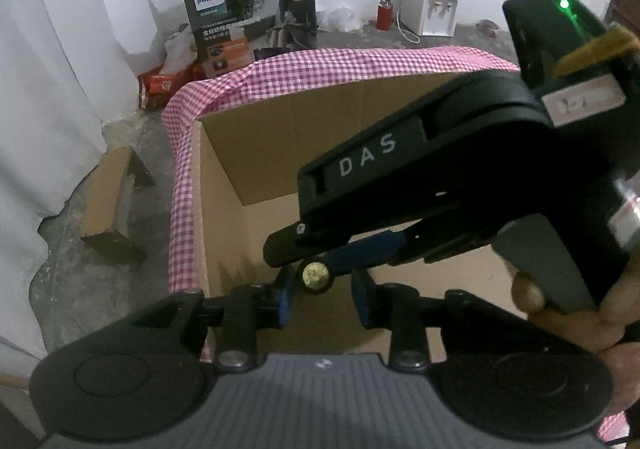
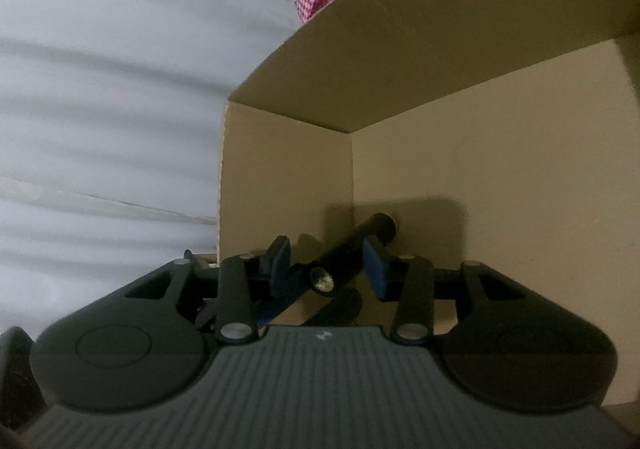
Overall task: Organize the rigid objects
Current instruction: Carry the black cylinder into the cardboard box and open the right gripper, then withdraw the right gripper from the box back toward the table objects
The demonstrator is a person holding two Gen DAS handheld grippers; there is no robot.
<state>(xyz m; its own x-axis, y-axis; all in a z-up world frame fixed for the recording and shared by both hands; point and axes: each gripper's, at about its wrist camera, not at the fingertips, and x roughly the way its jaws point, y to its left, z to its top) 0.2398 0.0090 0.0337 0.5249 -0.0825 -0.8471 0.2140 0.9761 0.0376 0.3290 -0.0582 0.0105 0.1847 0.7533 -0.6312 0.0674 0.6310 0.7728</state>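
My left gripper and right gripper both parted, flashlight loose between, lower centre inside cardboard box

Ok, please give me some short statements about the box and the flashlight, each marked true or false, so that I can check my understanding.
1. The black flashlight sits between the right gripper's fingers. True.
2. The box is clear plastic. False: it is a brown cardboard box.
3. A pink checked cloth is draped over the box's rim. True.
4. The right gripper cannot be seen from the left wrist camera. False: it reaches in from the right side of that view, over the box.
5. The box is packed full of things. False: the flashlight is the only object visible inside it.
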